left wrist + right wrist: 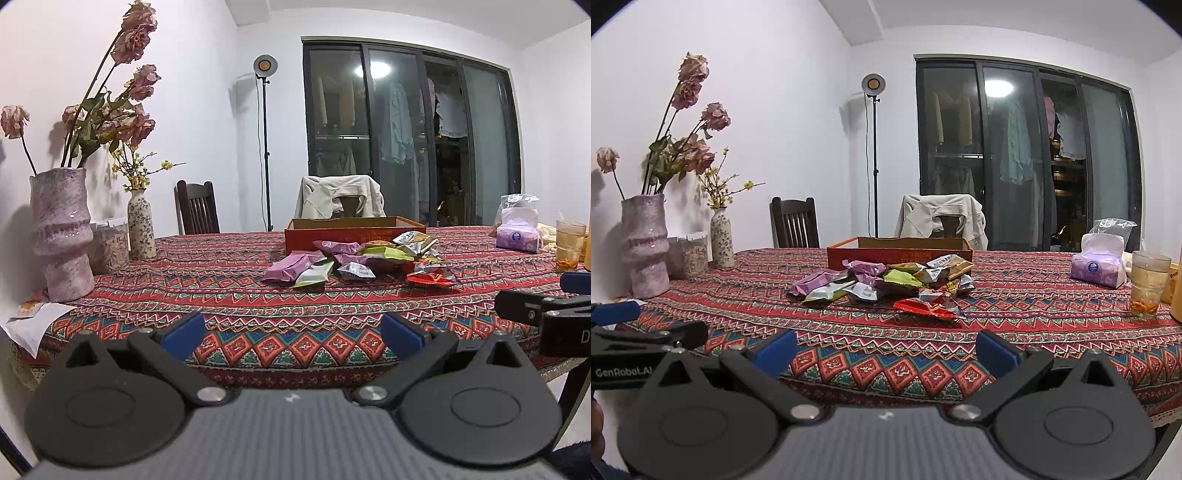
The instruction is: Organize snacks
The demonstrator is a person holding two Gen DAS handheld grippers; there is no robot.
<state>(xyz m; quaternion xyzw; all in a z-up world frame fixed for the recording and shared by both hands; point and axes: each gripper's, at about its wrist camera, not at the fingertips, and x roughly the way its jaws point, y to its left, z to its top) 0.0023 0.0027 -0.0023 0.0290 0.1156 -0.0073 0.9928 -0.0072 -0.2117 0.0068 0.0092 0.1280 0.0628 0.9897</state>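
Note:
A heap of snack packets [362,258] [886,280] in purple, green, silver and red lies mid-table in front of a low orange cardboard box [354,229] [897,251]. A red packet [430,278] [929,308] sits nearest, at the heap's right front. My left gripper [293,334] hovers over the near table edge, open and empty, well short of the heap. My right gripper [886,350] is likewise open and empty near the front edge. Each gripper shows at the side of the other's view: the right gripper [546,314], the left gripper [635,332].
A patterned red tablecloth [258,295] covers the table. At the left stand a pink vase [61,232] of dried roses, a small floral vase [141,225] and a clear container. A tissue pack [1099,267] and a glass [1147,282] stand right. Two chairs lie beyond.

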